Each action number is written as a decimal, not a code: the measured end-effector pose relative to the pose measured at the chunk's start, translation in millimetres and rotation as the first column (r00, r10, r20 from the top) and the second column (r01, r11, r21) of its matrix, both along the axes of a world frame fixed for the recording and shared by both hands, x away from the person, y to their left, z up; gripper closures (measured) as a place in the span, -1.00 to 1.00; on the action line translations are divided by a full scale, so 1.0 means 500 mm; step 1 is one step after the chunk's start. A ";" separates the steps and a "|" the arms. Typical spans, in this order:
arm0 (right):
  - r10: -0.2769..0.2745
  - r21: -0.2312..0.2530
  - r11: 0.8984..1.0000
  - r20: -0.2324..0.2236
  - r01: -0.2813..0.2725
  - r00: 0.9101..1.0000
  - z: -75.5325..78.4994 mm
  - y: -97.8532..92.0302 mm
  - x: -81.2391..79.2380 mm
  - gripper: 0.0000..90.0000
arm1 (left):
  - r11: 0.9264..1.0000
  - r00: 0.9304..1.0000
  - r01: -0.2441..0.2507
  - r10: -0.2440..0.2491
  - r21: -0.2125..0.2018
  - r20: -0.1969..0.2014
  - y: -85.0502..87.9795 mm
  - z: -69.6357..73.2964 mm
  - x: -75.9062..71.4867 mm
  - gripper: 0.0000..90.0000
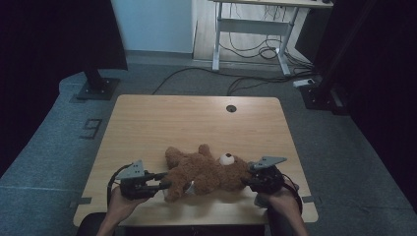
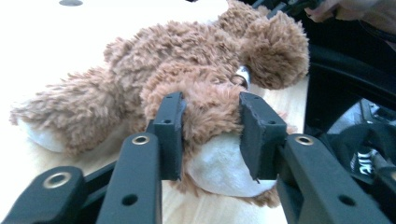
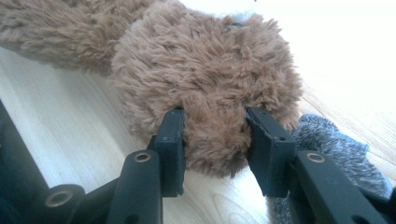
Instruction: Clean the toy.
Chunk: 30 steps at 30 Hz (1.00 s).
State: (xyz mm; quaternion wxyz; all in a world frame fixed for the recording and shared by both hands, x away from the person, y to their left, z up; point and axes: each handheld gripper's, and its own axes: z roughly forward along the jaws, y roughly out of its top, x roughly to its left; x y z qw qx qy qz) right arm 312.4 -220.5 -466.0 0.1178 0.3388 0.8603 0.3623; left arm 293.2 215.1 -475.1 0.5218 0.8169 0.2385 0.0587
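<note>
- High view: brown, shaggy plush teddy bear [image 1: 204,173] lies on its back across the near part of the light wooden table [image 1: 162,118], head toward the right gripper [image 1: 252,180], legs toward the left gripper [image 1: 162,181]
- Step in hand, as judged: both grippers have a pinch on opposite ends of the bear, ready to lift or carry it as one piece between the two hands
- Left gripper view: jaws stand at a middling width, clamped on a foot of the bear [image 2: 210,135]; brown pile bulges up between the pads and the cream sole pokes out below them, toward the camera
- Pads [image 2: 172,126] press into the fur on both sides; no gap visible between pad and plush
- Right gripper view: jaws also at a middling width, closed on a rounded tuft of the bear's head [image 3: 212,135], most likely an ear; fur is squeezed flat against each pad [image 3: 173,140]
- Rest of the bear's head sits just beyond the right fingertips, the body stretching away behind it
- Grey knitted scrap of fabric [image 3: 327,140] lies on the table just beside the right gripper's outer jaw; touching or not, cannot tell
- Next move calls for, as judged: both hands to move together at an even pace, keeping the span between them steady so neither pinch is dragged off the soft pile
- Risk noted: both holds are on small, squashy ends; a sharp pull apart could slip the fur out from between the pads
</note>
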 end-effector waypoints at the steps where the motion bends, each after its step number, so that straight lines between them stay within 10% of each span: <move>1: -0.004 0.003 1.000 -0.005 0.004 1.000 0.000 0.000 0.002 0.30 | 1.000 1.000 -0.005 0.005 -0.002 0.002 0.001 0.001 0.002 0.34; 16: -0.027 0.012 1.000 -0.021 0.027 0.999 0.001 0.002 0.007 0.23 | 1.000 0.998 0.025 -0.024 -0.015 0.057 -0.015 0.051 -0.032 -0.12; 30: -0.029 0.013 0.999 -0.010 0.029 1.000 0.006 0.001 0.005 0.06 | 0.995 0.998 -0.040 0.035 0.089 0.056 -0.018 -0.001 -0.065 -0.54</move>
